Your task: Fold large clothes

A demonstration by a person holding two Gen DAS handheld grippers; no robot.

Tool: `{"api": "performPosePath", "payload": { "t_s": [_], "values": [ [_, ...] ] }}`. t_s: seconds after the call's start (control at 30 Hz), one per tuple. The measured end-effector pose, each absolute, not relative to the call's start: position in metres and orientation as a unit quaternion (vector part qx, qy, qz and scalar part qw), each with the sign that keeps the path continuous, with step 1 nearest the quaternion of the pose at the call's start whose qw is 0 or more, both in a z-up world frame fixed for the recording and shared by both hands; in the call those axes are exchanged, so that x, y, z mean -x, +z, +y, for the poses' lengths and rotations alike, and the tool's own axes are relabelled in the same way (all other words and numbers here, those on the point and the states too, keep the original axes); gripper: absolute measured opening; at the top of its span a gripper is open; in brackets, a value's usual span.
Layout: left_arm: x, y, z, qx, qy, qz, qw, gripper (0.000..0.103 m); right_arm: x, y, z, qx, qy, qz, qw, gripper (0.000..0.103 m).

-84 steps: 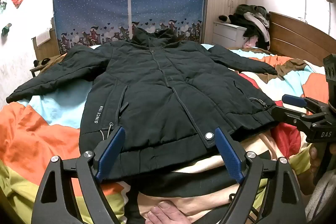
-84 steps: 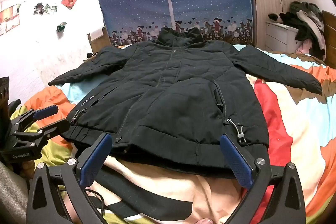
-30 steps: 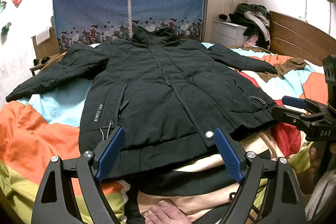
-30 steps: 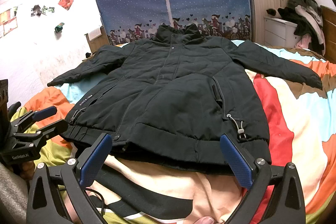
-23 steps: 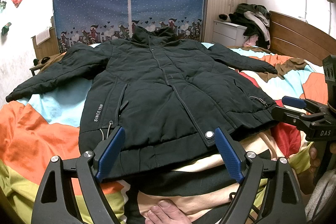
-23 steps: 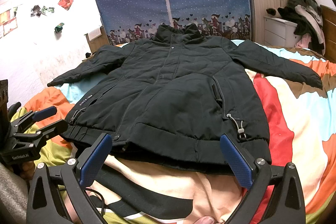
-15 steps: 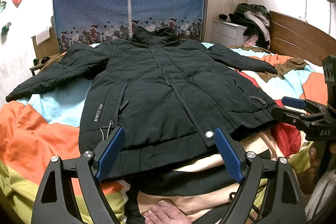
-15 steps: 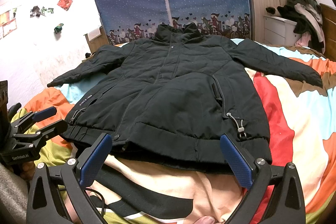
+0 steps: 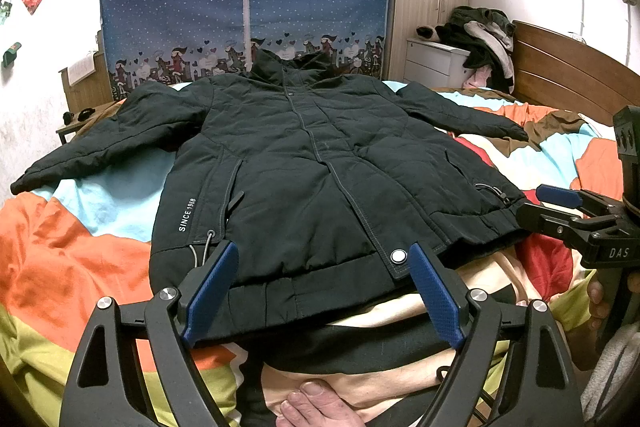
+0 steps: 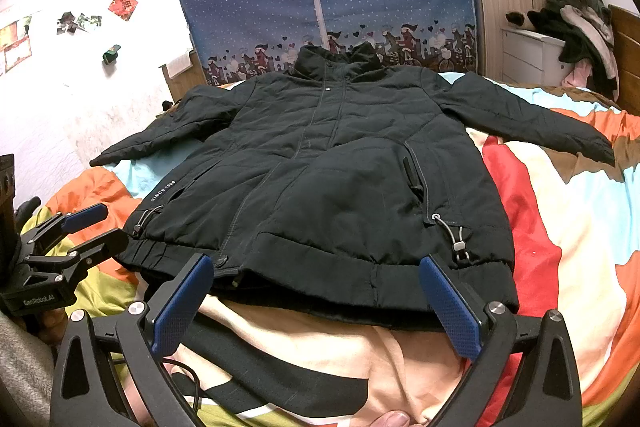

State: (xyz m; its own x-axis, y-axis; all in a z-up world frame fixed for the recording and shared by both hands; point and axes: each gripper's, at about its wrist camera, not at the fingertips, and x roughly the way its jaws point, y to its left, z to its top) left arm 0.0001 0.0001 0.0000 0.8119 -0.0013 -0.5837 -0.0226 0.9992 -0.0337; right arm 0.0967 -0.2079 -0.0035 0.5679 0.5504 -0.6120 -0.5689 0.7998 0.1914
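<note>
The black jacket lies front up and spread flat on the bed, sleeves out to either side, so its whole outline is exposed for folding. Just short of the jacket's hem, the left hand-held gripper and the right hand-held gripper both hang with jaws spread wide and nothing between them, seemingly poised to take the hem.
</note>
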Motion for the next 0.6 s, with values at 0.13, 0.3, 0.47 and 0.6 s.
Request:
{"api": "performPosePath", "payload": {
  "t_s": [0.13,0.3,0.47,0.6],
  "values": [
    [-0.0001,0.0,0.0001,0.02,0.006,0.307,0.952,0.083,-0.0969,-0.0036,-0.208,0.013,0.316,0.341,0.885,0.103],
    [-0.0001,-0.0001,0.0001,0.02,0.006,0.307,0.951,0.083,-0.0983,-0.0041,-0.2082,0.013,0.316,0.342,0.885,0.103],
    [-0.0007,-0.0003,0.0004,0.018,0.011,0.31,0.95,0.083,-0.1004,-0.0045,-0.2085,0.014,0.315,0.344,0.885,0.103],
    [-0.0097,-0.0037,0.0062,0.022,0.029,0.324,0.945,0.083,-0.1016,-0.0056,-0.205,0.021,0.308,0.344,0.887,0.103]
  ]
}}
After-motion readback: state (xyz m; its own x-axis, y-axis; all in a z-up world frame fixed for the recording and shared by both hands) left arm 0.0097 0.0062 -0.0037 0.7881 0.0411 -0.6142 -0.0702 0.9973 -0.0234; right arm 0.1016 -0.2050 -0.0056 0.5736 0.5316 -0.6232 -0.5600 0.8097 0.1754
